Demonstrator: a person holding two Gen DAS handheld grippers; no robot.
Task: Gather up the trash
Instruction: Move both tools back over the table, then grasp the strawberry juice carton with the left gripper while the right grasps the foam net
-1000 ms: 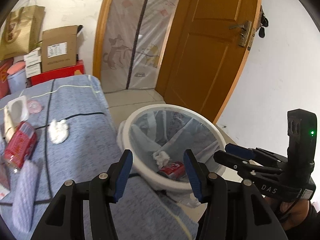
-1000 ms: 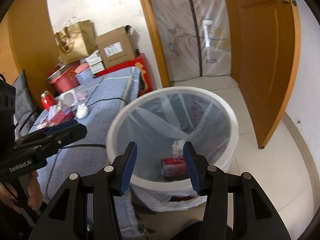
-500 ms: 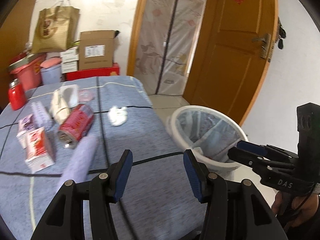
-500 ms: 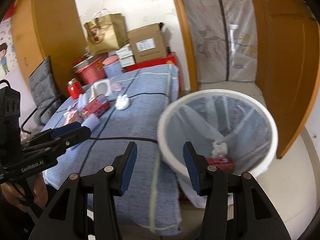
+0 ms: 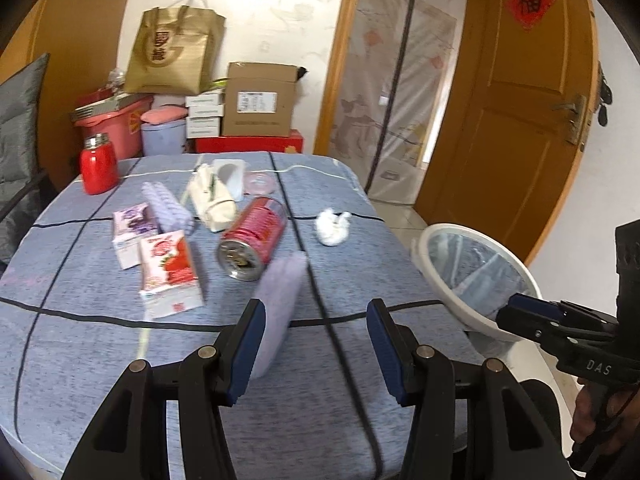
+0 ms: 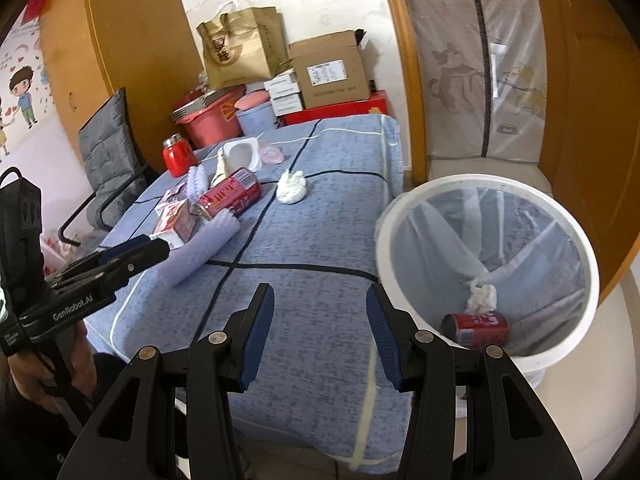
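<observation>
- Both your grippers have swung away from the bin and now face the table; a second ago they looked down into the liner.
- Far left on the blue cloth [image 5: 100, 360] stands a red jar [image 5: 98, 166], upright, near the back edge.
- Next come two cartons, a purple one [image 5: 130, 236] and a strawberry one [image 5: 170, 274], lying flat and touching each other.
- Your left gripper [image 5: 316, 346] hovers over the near part of the table, its jaws spread wide with nothing between them.
- A lilac roll [image 5: 280, 300] lies just ahead of its left finger; blur hides whether they touch.
- Beyond that, the red can [image 5: 256, 238] lies on its side, open end toward you, beside a cream pouch [image 5: 210, 200].
- To the right of the can, a crumpled white tissue [image 5: 332, 226] sits alone on the cloth, clear of everything else.
- Your right gripper [image 6: 320, 334] hangs over the table's near right corner, jaws wide apart and empty too.
- Just off the table's right edge sits the white bin [image 6: 580, 248] with its clear liner.
- Down in it you've got a second red can [image 6: 476, 326] on its side, with a tissue wad [image 6: 482, 298] touching it from behind.
- Behind the table, boxes [image 5: 258, 100] and a gold paper bag [image 5: 174, 52] stack against the wall.
</observation>
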